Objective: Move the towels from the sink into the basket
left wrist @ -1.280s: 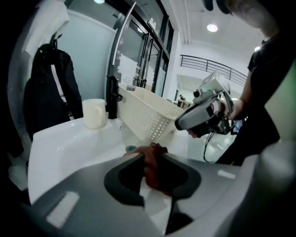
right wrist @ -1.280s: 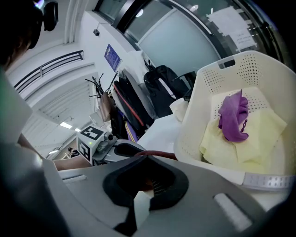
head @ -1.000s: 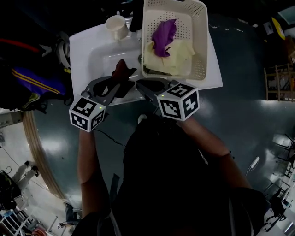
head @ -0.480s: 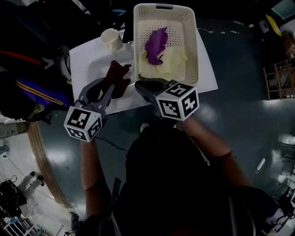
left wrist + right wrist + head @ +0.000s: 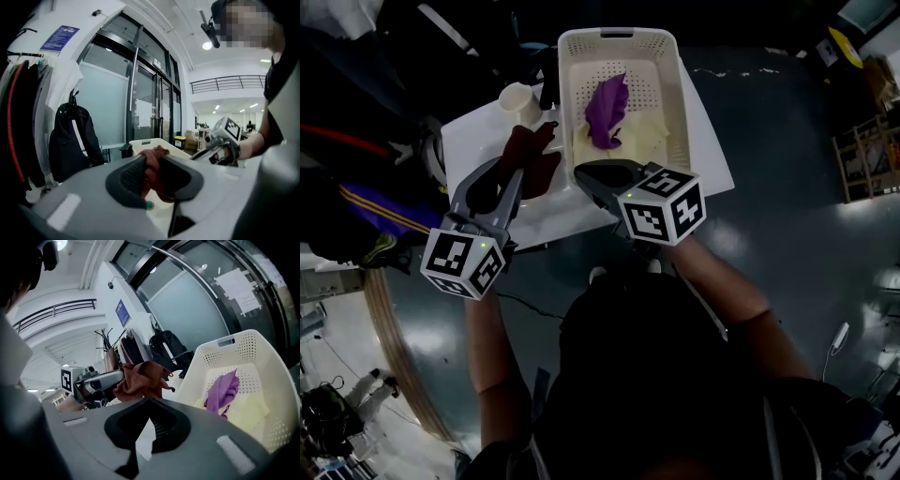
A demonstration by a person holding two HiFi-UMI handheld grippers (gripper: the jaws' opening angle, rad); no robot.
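Gripping the maroon towel (image 5: pixel 140 378), the left claw (image 5: pixel 151 159) appears in the right gripper view; right claw (image 5: pixel 149 401) closed, empty.

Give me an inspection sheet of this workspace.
Surface: white sink top, basin partly hidden by the left gripper.
Job's things: brown towel held above the sink; purple towel and yellow towel lie in the basket.
Clutter: cup at the sink's back corner.
Grippers: left gripper shut on the brown towel; right gripper shut, empty, at the basket's near end.
Cables: thin cable on the floor.
Surroundings: backpack beside glass doors.
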